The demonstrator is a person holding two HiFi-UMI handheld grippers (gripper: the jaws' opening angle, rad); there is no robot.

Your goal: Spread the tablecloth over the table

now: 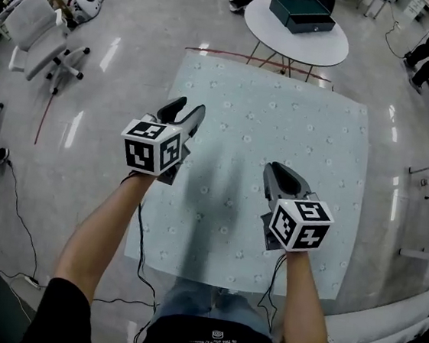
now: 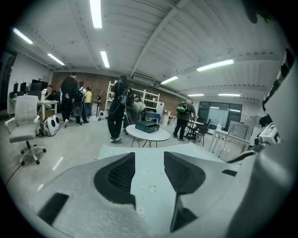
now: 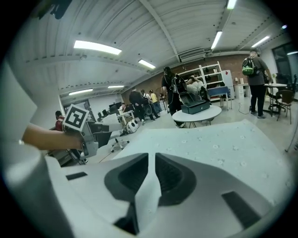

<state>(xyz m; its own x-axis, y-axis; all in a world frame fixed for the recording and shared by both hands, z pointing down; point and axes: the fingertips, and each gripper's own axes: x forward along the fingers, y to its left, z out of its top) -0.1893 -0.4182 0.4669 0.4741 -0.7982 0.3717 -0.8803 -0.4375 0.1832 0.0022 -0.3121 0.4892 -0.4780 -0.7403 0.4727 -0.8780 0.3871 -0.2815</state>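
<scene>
Table unseen beneath tablecloth (image 1: 280, 136)

Lab w/ office chair (image 1: 38, 30), shelving (image 2: 150, 99)

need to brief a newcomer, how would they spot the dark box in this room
Start at the pale patterned tablecloth. Just beyond its far edge stands a round white table; the dark box sits on it, the only thing visible there.
</scene>
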